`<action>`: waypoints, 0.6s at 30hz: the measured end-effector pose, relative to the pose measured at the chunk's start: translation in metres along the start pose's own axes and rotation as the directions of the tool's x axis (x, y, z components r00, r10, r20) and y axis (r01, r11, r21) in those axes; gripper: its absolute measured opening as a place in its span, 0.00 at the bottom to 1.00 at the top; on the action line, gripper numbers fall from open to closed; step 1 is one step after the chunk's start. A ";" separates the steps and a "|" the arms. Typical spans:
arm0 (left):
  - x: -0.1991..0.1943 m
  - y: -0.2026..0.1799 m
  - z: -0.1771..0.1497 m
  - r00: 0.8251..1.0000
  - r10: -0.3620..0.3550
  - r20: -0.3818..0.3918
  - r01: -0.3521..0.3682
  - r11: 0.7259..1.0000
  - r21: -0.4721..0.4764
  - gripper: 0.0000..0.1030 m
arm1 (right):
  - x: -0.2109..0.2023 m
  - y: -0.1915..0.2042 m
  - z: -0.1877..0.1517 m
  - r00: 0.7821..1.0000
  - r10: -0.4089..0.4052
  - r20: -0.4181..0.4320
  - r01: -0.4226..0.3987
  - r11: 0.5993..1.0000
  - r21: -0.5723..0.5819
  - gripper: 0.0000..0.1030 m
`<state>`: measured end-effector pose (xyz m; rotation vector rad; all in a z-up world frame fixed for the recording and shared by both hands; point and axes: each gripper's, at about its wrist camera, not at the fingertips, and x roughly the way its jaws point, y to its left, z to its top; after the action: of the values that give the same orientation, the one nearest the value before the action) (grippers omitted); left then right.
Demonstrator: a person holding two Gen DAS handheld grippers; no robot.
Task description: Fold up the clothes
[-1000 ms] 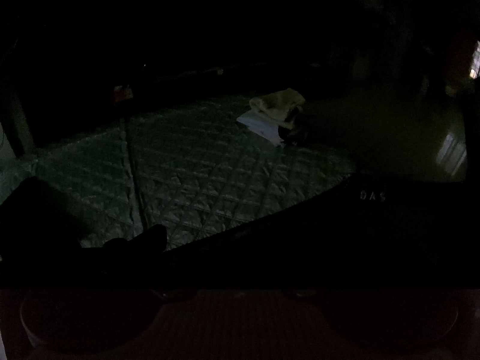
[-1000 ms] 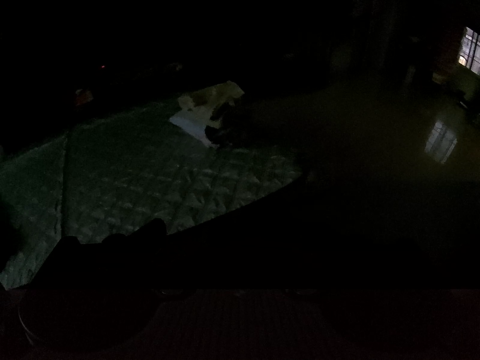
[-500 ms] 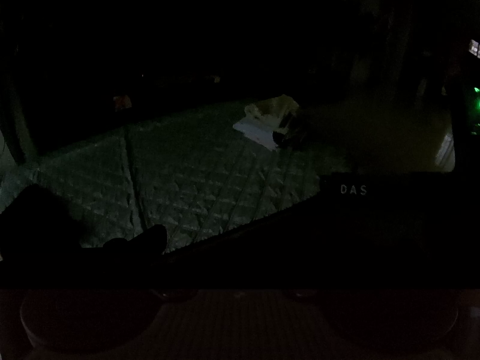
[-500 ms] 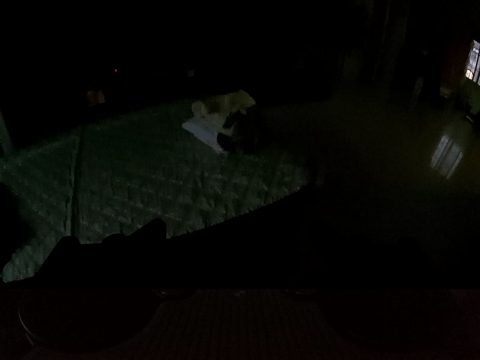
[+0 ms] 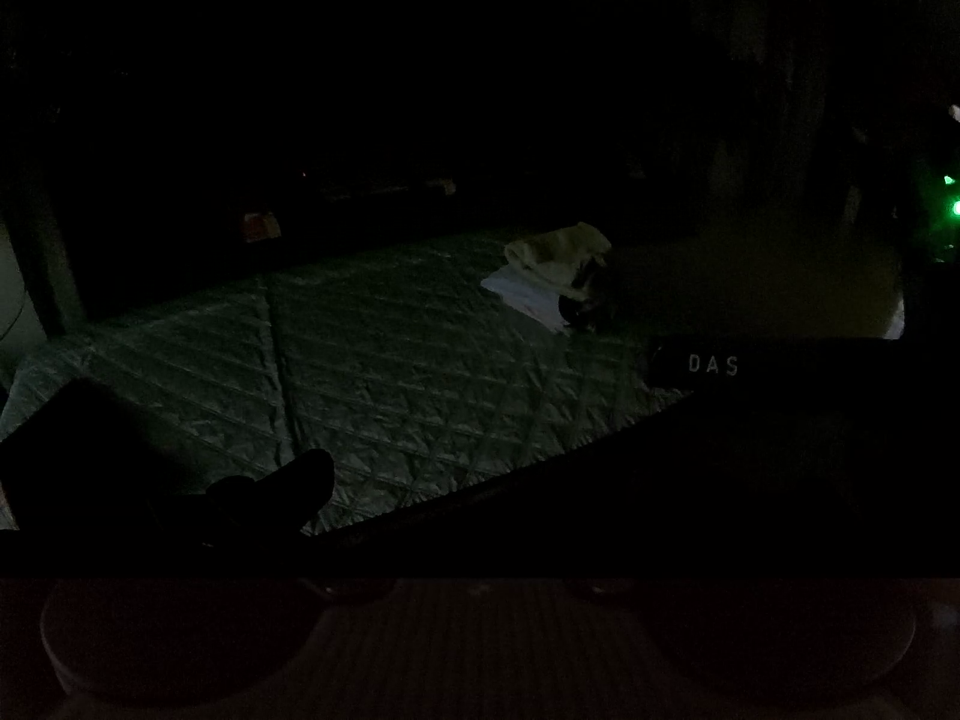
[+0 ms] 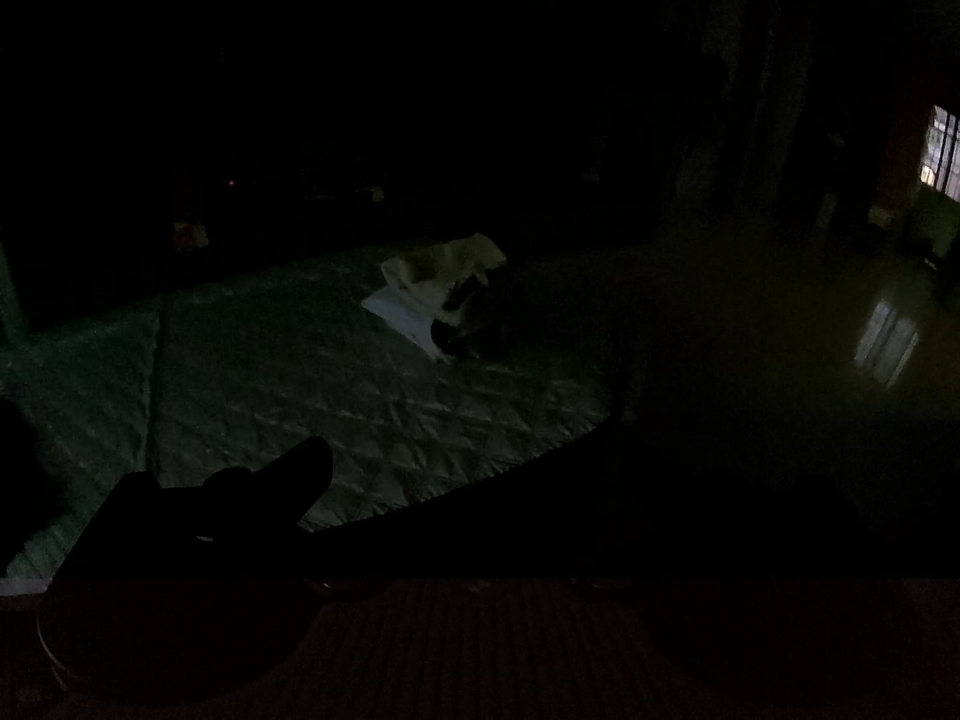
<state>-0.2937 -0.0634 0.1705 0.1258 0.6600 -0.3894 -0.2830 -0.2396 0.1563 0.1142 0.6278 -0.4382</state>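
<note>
1. Left wrist view, very dark. Quilted green bed cover [image 5: 372, 354] spread across the middle, crossed by stitched diamond lines.
2. Small heap of clothes [image 5: 555, 264] on the far part of the cover: pale yellowish piece on top of a flat white piece, something dark and blurred just beside them on the right.
3. Long dark cloth [image 5: 660, 480] filling the lower right, its straight edge slanting up to the right; white letters "DAS" on a dark block [image 5: 711, 364] above it. Whether that block is the other tool: cannot tell.
4. Left tool [image 5: 480, 540]: only one dark finger tip [image 5: 300, 480] standing out against the cover; other side lost in black. Opening and any grip on the dark cloth: cannot tell.
5. Green lamps [image 5: 954, 207] at the right edge.
6. Right wrist view, darker yet. Same cover [image 6: 300, 384], same heap [image 6: 438, 282] far off, well apart from the tool.
7. Right tool [image 6: 480, 540]: one finger tip [image 6: 294, 474] as a silhouette; opening and grip: cannot tell.
8. Lit window [image 6: 942, 150] far right, its gleam on the floor [image 6: 885, 348].
</note>
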 end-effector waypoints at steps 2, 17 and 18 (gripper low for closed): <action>0.002 0.000 -0.001 1.000 -0.002 -0.009 0.002 1.000 0.001 0.99 | 0.003 -0.001 -0.001 1.000 0.008 -0.013 -0.008 1.000 0.014 1.00; -0.001 -0.006 -0.004 0.999 -0.035 -0.010 0.035 0.998 0.045 0.99 | 0.019 -0.005 -0.016 0.994 0.021 -0.104 -0.011 0.995 0.100 1.00; -0.001 -0.006 -0.004 0.999 -0.034 -0.010 0.035 0.998 0.044 0.99 | 0.018 -0.005 -0.017 0.994 0.016 -0.104 -0.005 0.995 0.102 1.00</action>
<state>-0.2989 -0.0676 0.1677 0.1589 0.6631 -0.4371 -0.2811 -0.2467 0.1321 0.2384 0.7081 -0.4559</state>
